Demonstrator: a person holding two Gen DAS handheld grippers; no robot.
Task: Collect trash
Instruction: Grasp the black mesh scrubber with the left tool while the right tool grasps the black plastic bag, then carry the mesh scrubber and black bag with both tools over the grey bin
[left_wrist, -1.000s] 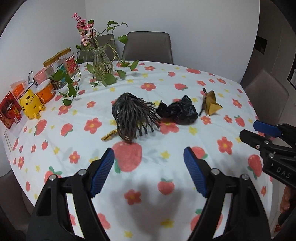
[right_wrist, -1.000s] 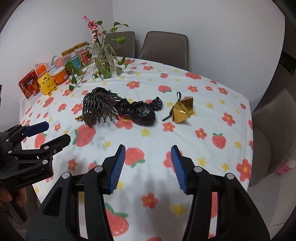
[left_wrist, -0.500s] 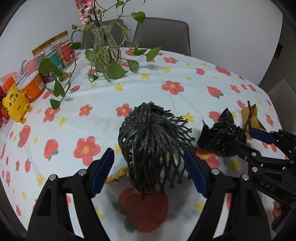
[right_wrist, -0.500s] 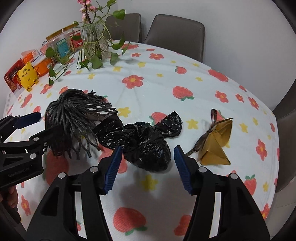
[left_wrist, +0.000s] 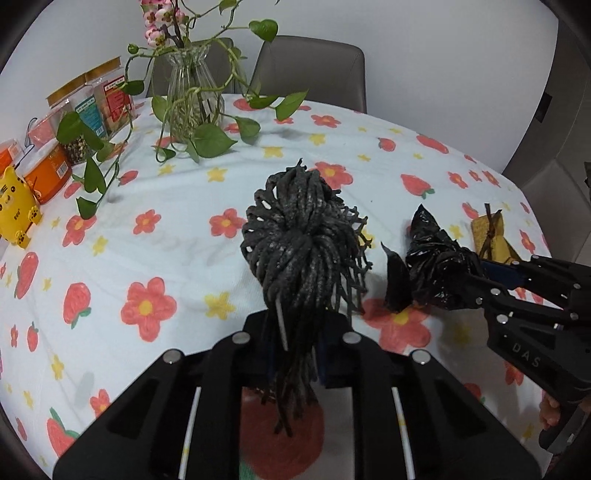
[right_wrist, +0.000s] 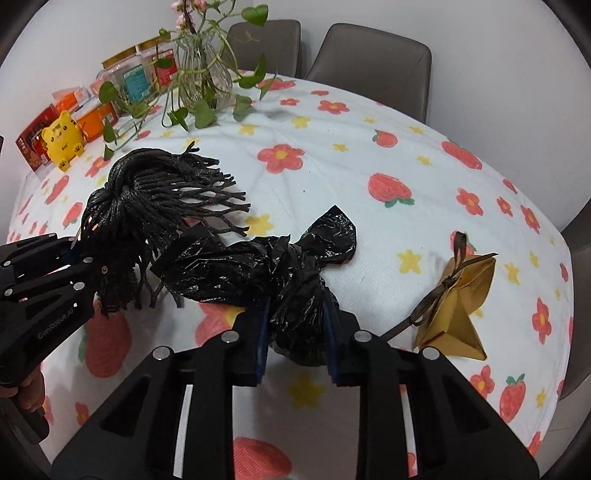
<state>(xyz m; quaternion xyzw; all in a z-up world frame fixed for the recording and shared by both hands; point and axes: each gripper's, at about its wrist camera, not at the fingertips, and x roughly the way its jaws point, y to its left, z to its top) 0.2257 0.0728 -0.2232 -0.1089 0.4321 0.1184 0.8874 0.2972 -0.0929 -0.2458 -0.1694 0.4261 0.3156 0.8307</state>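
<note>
— Two grippers, both clenched?
— Yes. The left gripper has just closed its jaws on the dark net bundle; the right gripper has just closed on the crumpled black plastic bag.
— Where do they lie?
— Side by side on the flowered tablecloth, touching. Just right of the bag sits a gold paper box.
— And farther back?
— A glass vase of trailing vines, a yellow cat figure, jars, then chairs.

Left fingers hidden behind black net; jar labels unreadable.
</note>
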